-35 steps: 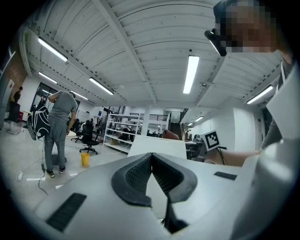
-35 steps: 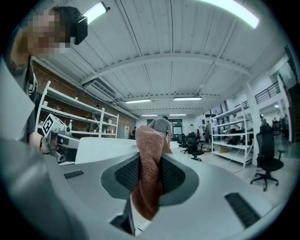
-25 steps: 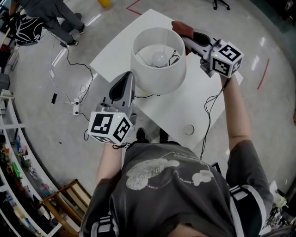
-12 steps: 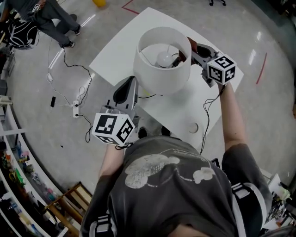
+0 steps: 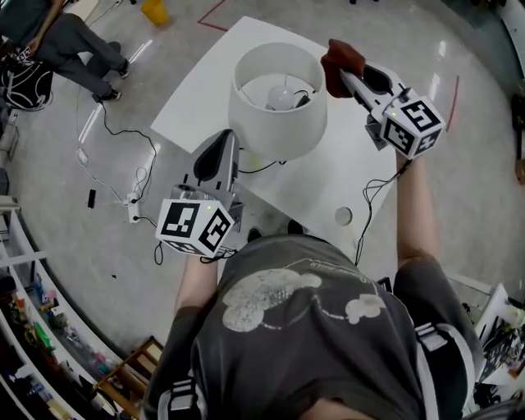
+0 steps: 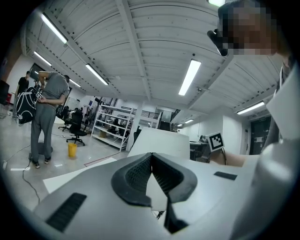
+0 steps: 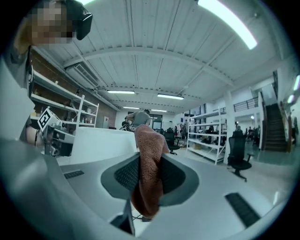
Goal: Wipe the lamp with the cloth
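The lamp's white drum shade (image 5: pixel 275 131) stands on the white table (image 5: pixel 344 172), with the bulb (image 5: pixel 279 98) showing inside it. My right gripper (image 5: pixel 349 75) is shut on a red-brown cloth (image 5: pixel 340 64), held right beside the shade's upper right rim. In the right gripper view the cloth (image 7: pixel 150 159) hangs bunched between the jaws of the right gripper (image 7: pixel 149 161), and the shade (image 7: pixel 101 143) lies to the left. My left gripper (image 5: pixel 232 138) points at the shade's lower left side. In its own view the left gripper (image 6: pixel 151 157) is shut with nothing in it, the shade (image 6: pixel 159 140) just beyond.
A small round white thing (image 5: pixel 343 216) lies near the table's front edge. A black cable (image 5: pixel 254 170) runs from under the shade. A person (image 5: pixel 49 41) stands on the floor at the far left, near loose cables (image 5: pixel 123 139) and a yellow bin (image 5: pixel 152 10).
Half a second ago the right gripper held the cloth lower against the shade's right rim; it has since lifted up and slightly away. The left gripper has barely moved.
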